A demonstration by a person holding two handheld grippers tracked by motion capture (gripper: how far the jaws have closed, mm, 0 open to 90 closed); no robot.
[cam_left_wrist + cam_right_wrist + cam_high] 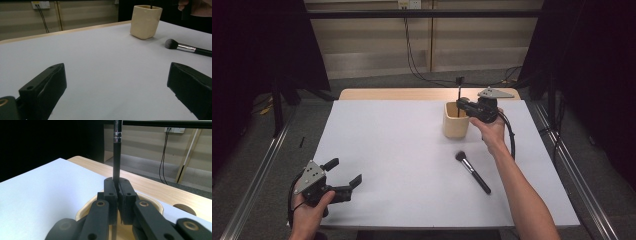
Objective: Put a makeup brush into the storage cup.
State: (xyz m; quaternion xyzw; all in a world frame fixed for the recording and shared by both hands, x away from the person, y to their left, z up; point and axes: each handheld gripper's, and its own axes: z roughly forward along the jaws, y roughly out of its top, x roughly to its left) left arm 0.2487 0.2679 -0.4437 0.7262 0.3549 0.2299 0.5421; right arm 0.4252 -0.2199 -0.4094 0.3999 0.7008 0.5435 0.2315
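Upright brush [459, 95] in cream cup [455, 126]

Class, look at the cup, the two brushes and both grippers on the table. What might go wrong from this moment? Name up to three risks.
1. The right gripper clamps a thin brush upright over the cream cup; a sideways pull might tip the cup.
2. The grip on the thin handle is narrow, so the brush may slip or pivot.
3. The left gripper is open and far from the cup, so nothing steadies it.

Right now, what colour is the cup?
Cream, a pale yellowish beige; the cup shows best in the left gripper view.
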